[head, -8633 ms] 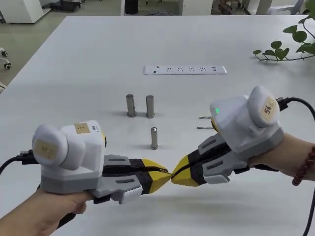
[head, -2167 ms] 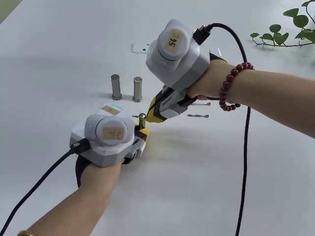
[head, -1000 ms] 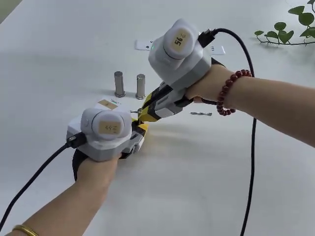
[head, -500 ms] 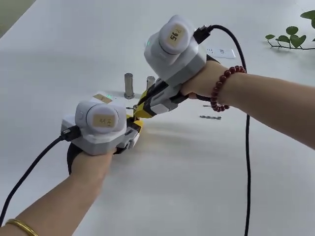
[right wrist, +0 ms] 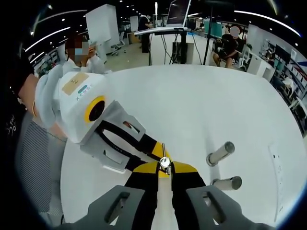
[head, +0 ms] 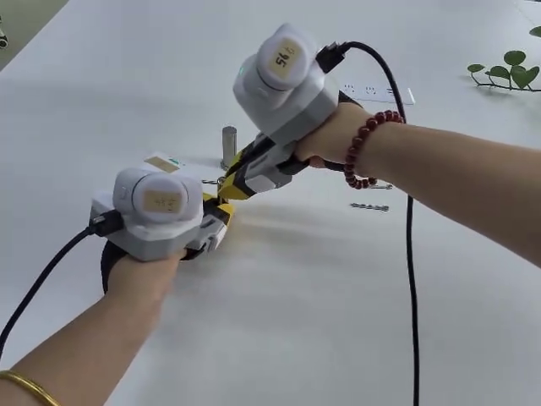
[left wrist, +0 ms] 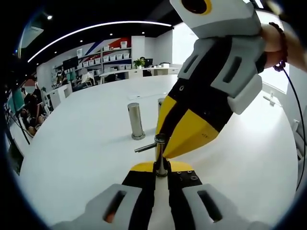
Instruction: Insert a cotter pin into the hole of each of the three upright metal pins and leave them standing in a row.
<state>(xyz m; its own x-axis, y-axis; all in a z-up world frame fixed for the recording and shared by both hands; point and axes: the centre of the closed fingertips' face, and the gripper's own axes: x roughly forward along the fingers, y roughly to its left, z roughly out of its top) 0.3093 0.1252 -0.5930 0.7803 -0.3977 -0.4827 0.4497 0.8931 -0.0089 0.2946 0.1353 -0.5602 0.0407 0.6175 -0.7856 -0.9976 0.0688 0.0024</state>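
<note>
A white workbench [head: 296, 330] seen from above, with a person's two arms reaching in and a handheld gripper in each hand.

At the lower left, the left gripper [left wrist: 161, 168] lies low over the table. Its yellow-tipped jaws are pressed together on the base of one upright metal pin [left wrist: 160, 149], which stands on the table between them. A thin cotter pin [left wrist: 144, 147] passes through the hole near this pin's top, and its tip sticks out on the side away from the right gripper.

Just to the right and above, the right gripper [right wrist: 164, 167] slants down so that its tip meets the top of the same pin. Its jaws are drawn nearly together. They seem to pinch the cotter pin's head end, though the pin's shiny top hides the contact. The wrist behind it wears a dark red bead bracelet [head: 363, 154].

Beyond the grippers, the two other metal pins [left wrist: 135, 120] stand upright side by side near the held one, and one is partly hidden by the right gripper.

Further right, two spare cotter pins [head: 369, 206] lie flat on the table, well apart from the upright pins. A white power strip [head: 378, 91] lies behind them, and a leafy plant [head: 505, 68] reaches in at the far right edge.
</note>
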